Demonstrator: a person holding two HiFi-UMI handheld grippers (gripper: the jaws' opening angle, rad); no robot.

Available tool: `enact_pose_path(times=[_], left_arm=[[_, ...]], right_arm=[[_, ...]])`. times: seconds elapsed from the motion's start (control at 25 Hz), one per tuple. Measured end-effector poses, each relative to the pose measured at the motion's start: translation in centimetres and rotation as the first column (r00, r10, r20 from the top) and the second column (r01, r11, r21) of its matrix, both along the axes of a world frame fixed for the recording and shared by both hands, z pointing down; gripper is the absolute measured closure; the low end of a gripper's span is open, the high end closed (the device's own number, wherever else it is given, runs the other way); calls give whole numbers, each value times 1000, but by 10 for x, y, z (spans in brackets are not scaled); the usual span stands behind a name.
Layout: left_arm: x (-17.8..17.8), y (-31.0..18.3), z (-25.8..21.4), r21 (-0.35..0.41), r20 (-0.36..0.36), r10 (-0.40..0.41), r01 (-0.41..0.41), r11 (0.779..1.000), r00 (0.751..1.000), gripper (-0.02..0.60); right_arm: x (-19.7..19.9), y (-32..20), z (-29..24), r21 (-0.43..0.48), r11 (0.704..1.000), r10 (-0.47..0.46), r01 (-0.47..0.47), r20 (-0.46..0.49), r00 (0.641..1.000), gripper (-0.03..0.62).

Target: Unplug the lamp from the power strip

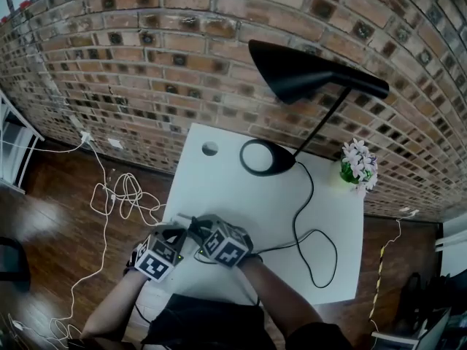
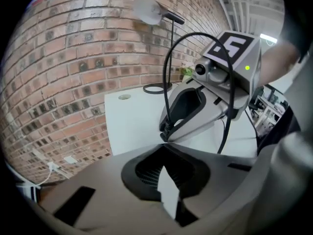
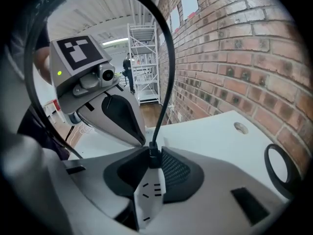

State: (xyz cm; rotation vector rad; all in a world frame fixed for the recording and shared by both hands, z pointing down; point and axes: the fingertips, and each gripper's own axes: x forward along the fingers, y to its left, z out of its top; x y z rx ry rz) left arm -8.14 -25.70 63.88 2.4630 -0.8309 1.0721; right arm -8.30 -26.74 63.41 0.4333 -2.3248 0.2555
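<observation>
At counter's (image 1: 241, 203) near left corner: left gripper (image 2: 164, 147) clamps power strip (image 2: 168, 195) steady, likely so right gripper (image 3: 148, 150), pinching lamp plug (image 3: 150, 159), can pull free.

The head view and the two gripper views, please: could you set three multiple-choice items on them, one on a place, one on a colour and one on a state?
1. Where does the flower pot stand?
A. On the floor.
B. On the table, right of the lamp base.
C. On a chair.

2. What colour is the lamp?
A. White.
B. Red.
C. Black.

3. What is the right gripper's state?
A. Open and empty.
B. Shut on the plug at the power strip.
C. Shut on a flower.

Answers:
1 B, the head view shows it near the table's right edge.
2 C, shade, stem and base are all black.
3 B, its pads press the black plug above the white strip.
</observation>
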Motion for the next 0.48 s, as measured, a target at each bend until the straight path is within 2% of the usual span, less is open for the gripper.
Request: enact_pose_path(times=[0.12,0.32,0.48], left_arm=[[0,1,2,-5,26,4,-4,1000,1000,581],[2,1,3,63,98,39,-45,997,994,577],[2,0,4,23,98,37,-39,999,995,577]], right_arm=[[0,-1,-1,-7,1000,31,-31,22,999,517],[1,-4,-2,-54,996,80,-77,57,995,520],[3,-6,-5,-101,990,109,-101,79,991,523]])
